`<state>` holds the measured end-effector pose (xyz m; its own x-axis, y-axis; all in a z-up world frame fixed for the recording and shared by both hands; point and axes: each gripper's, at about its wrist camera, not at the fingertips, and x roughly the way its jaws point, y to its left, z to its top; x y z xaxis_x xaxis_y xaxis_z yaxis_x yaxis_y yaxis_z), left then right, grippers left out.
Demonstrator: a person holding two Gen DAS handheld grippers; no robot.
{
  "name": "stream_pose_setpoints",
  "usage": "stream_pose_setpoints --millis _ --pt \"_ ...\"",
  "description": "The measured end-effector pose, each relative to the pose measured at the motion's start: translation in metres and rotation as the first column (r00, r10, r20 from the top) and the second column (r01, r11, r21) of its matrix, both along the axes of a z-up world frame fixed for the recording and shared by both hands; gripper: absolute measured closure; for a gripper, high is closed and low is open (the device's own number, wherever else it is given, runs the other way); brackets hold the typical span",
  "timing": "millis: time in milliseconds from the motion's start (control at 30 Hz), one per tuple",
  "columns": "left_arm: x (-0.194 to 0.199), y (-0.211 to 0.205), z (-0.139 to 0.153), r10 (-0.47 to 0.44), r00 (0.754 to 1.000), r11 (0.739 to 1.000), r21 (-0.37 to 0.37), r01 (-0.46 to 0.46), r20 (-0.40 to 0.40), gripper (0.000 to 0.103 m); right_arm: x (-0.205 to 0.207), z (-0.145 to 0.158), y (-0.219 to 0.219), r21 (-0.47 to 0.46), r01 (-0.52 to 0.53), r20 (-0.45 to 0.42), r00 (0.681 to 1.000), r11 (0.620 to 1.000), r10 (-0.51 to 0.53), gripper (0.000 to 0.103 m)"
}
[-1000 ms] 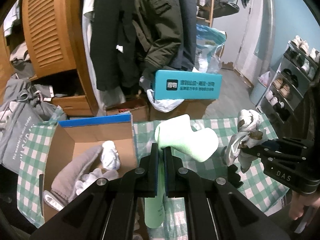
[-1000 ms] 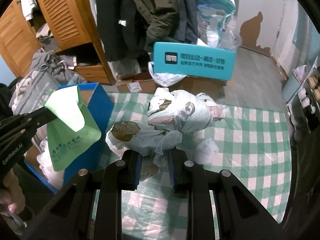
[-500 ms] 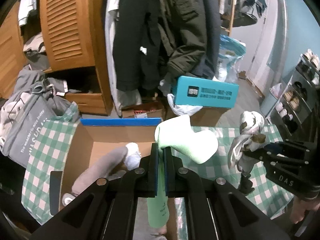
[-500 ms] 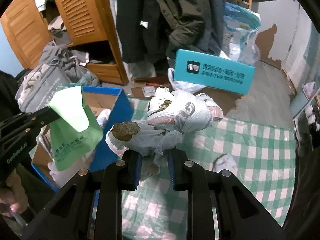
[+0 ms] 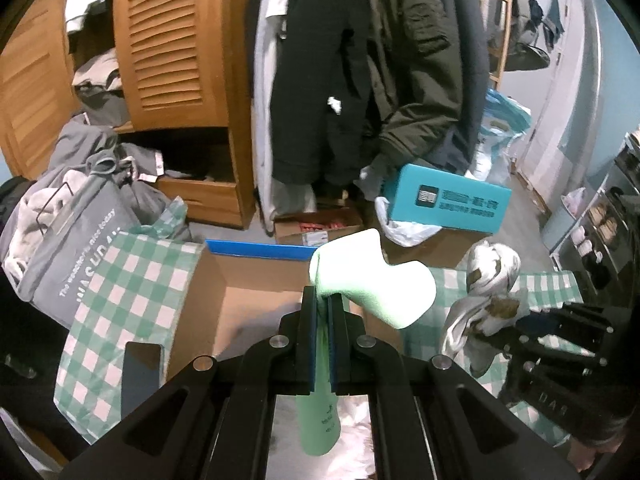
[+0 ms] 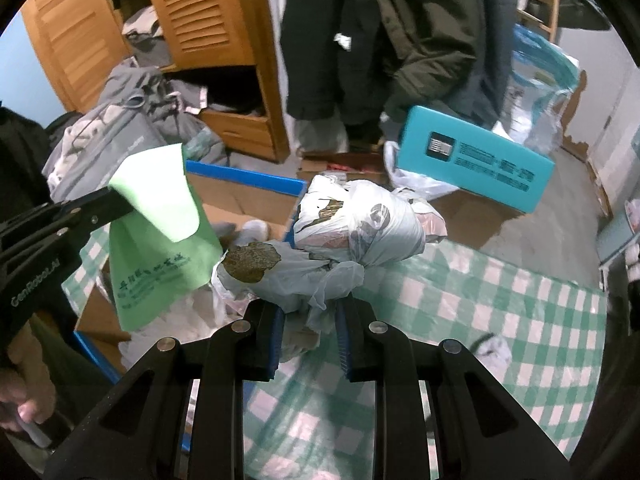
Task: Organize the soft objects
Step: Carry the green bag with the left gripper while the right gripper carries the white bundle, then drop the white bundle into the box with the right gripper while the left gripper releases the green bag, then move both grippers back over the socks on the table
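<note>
Green bag (image 5: 372,280) thin, smooth; white bundle (image 6: 356,232) crinkled, knotted plastic.

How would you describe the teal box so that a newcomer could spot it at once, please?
Start at the dark coats hanging beside the louvred wardrobe. Just below them, the teal box lies tilted on a brown carton; it alone is bright teal with a dark square label.

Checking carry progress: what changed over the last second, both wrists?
Both hands carried their loads sideways toward the cardboard box: the green bag now hangs over its opening, and the white knotted bag has reached its blue edge. Nothing taken or released. The left gripper stays shut on the green bag, the right gripper on the white one.
</note>
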<state>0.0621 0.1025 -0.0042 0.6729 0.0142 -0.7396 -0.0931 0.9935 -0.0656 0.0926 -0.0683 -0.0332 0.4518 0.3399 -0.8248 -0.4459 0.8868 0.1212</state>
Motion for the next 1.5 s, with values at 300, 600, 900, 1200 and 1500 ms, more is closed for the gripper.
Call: stream_pose_setpoints --millis 300,600,900,1200,1500 --pt "0.017 0.036 -0.004 0.074 0.997 0.997 -0.011 -0.074 -0.015 0.098 0.004 -0.013 0.048 -0.027 -0.068 -0.022 0.997 0.997 0.067 0.082" --pt "0.024 0.06 -0.034 0.146 0.983 0.988 -0.034 -0.15 -0.107 0.085 0.004 -0.027 0.083 -0.066 -0.143 -0.043 0.989 0.987 0.141 0.08" --pt "0.014 0.065 -0.031 0.177 0.98 0.984 0.001 -0.177 -0.094 0.04 0.009 -0.026 0.079 -0.061 -0.129 -0.019 0.992 0.99 0.128 0.06" --pt "0.009 0.051 -0.025 0.147 0.986 0.989 0.03 -0.145 -0.073 0.037 0.008 -0.019 0.06 -0.045 -0.084 -0.01 0.996 0.995 0.084 0.049" --pt "0.008 0.031 -0.022 0.111 0.992 0.993 0.046 -0.108 -0.066 0.035 0.008 -0.011 0.034 -0.035 -0.041 0.007 0.999 0.999 0.041 0.043"
